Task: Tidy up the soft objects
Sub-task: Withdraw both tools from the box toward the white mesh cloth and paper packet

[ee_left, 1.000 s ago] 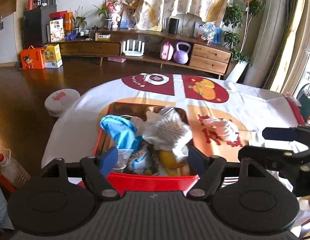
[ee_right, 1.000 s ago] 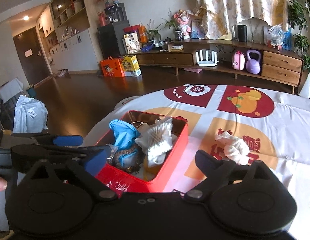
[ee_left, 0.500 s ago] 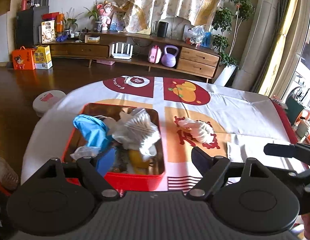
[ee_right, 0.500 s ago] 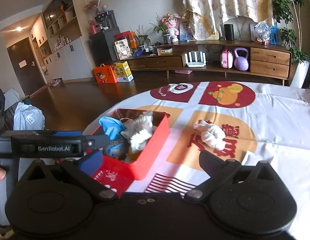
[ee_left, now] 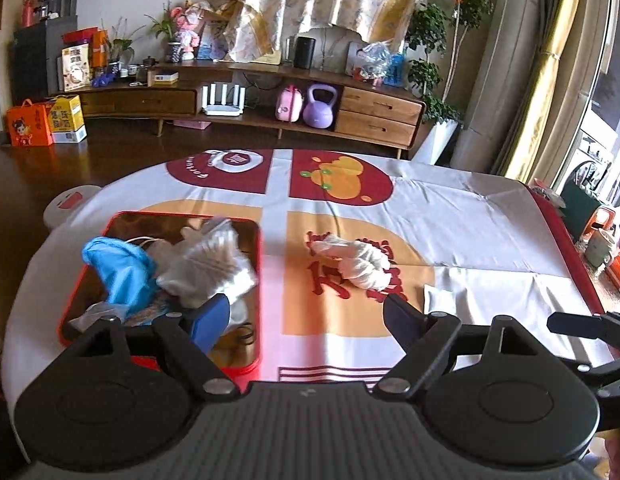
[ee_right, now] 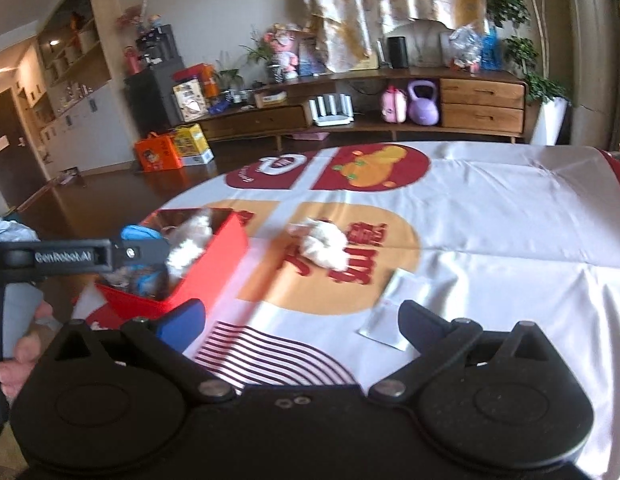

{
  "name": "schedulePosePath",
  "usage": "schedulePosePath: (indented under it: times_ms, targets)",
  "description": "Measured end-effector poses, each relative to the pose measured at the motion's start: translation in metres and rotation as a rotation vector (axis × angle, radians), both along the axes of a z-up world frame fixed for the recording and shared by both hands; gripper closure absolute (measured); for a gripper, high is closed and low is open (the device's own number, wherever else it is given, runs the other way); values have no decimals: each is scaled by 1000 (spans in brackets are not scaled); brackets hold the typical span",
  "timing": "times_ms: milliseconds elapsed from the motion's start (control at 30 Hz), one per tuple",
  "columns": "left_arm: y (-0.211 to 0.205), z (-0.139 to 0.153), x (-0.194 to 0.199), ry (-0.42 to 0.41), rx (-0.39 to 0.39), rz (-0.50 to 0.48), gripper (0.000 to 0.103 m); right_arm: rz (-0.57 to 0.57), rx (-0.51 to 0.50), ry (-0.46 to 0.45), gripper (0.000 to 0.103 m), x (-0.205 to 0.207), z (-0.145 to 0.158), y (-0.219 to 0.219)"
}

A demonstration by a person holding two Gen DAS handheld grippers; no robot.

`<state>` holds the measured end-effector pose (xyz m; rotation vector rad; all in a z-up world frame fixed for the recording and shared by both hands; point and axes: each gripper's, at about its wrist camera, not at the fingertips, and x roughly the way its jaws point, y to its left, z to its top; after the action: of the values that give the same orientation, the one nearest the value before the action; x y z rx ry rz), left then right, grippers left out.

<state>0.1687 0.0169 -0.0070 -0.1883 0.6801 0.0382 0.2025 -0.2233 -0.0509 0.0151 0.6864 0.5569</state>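
Observation:
A red tin (ee_left: pixel 258 264) (ee_right: pixel 214 264) on the table's left holds a blue cloth (ee_left: pixel 118 264), a fluffy white piece (ee_left: pixel 214 260) and other soft items. A crumpled white cloth (ee_left: pixel 359 260) (ee_right: pixel 323 244) lies on the tablecloth to the tin's right. A flat white packet (ee_right: pixel 387 308) (ee_left: pixel 441 300) lies nearer, right of the cloth. My left gripper (ee_left: pixel 306 320) is open and empty, its left finger over the tin's near corner. My right gripper (ee_right: pixel 302 324) is open and empty above the striped print, short of the packet.
The round table wears a white, red and orange printed tablecloth (ee_left: pixel 469 232). A hand (ee_right: pixel 22 356) holds the left gripper at the left of the right wrist view. Beyond the table are a dark wood floor and a low sideboard (ee_left: pixel 270 100) with clutter.
Both grippers have shifted right across the table; the tin slid left in both views and the white cloth moved toward centre. The packet came into the right wrist view.

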Motion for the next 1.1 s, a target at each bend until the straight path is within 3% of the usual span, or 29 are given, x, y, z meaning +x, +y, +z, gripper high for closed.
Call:
schedulePosePath:
  times_ms: [533,1100]
  targets:
    - [-46,-23,64,57,25,-70,19,-16,-52,21,1,37,-34,-20]
    - [-62,-59,132,117,23,-90,19,20,-105,71,5,88,-71,2]
